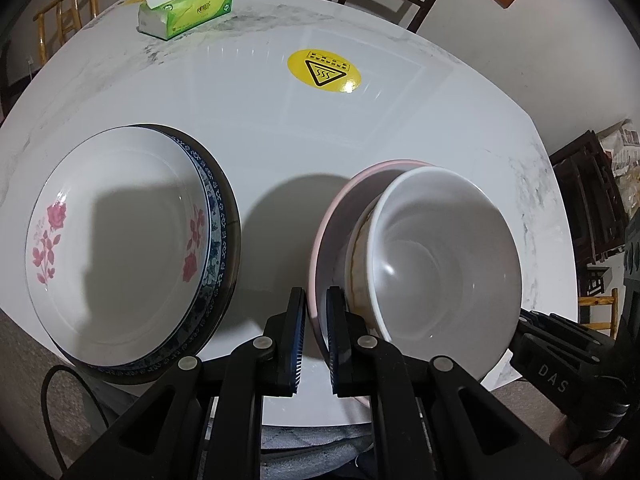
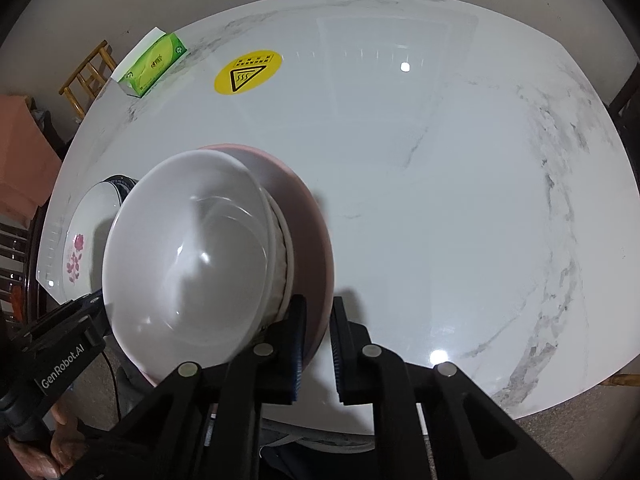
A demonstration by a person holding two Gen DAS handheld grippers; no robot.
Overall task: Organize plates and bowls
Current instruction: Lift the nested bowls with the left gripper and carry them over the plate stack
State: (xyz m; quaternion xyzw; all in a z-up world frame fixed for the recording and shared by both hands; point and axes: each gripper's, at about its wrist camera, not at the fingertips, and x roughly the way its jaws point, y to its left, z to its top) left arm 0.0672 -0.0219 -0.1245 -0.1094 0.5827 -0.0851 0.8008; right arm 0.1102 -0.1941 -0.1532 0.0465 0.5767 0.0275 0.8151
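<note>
Pink plate (image 1: 328, 240), white bowl (image 1: 444, 256) nested inside, sits on table (image 1: 280, 140); my left fingers (image 1: 316, 344) and right fingers (image 2: 318, 350) clamp its rim. Step: lift both evenly toward the flowered plate stack (image 1: 120, 240).

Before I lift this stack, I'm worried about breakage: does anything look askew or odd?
Yes. The white bowl sits off-centre in the pink plate, over a stained bowl. Both the left gripper and the right gripper pinch the plate's rim.
</note>
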